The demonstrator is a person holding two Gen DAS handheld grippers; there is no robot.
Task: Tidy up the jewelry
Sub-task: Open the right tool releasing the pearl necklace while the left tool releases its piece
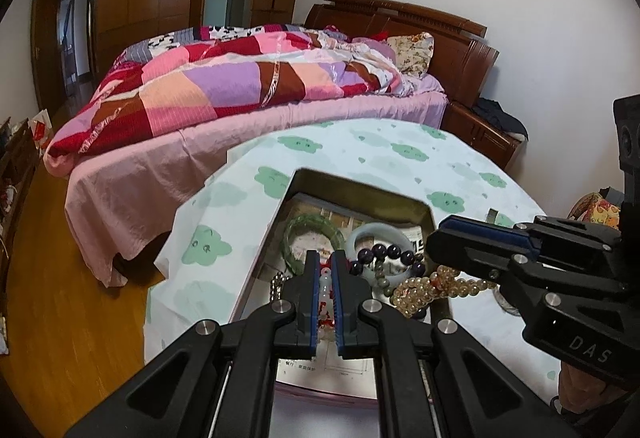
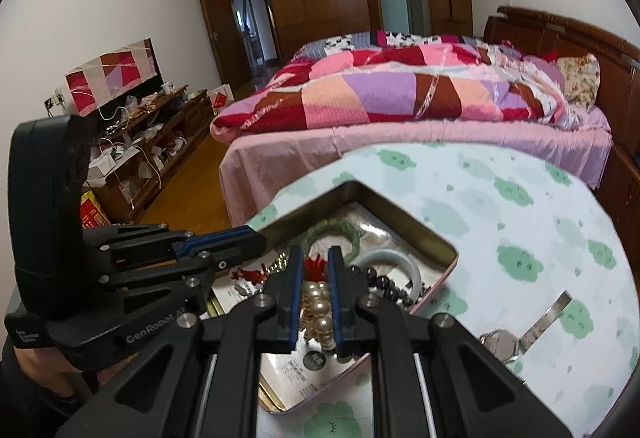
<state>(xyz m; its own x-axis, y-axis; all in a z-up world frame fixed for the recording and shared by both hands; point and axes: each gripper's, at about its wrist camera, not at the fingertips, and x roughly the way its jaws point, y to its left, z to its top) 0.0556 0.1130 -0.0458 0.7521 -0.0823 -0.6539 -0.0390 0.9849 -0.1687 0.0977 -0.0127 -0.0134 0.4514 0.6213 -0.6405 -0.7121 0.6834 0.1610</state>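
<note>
Bedroom, cloud-print tablecloth (image 1: pixel 360 158) w/ open metal tin (image 1: pixel 360 190) on it. We see left gripper (image 1: pixel 325 270) nearly closed on white-and-red pendant (image 1: pixel 325 298), mostly hidden btwn pads. Right gripper (image 2: pixel 314 278) pinched on pale bead strand (image 2: pixel 318 312) over tin. "DAS", "GenRobot" readable; paper print in tin too small. Jade bangles, dark beads inside tin.

One open rectangular metal tin (image 1: pixel 424 210) holds two bangles: one green jade bangle (image 1: pixel 294 234) and one pale white jade bangle (image 1: pixel 362 234). There is one dark purple bead bracelet (image 1: pixel 394 252), one string of yellowish translucent beads (image 1: pixel 424 288), and one silver metal wristwatch (image 2: pixel 504 344) on the counter (image 1: pixel 224 214).
</note>
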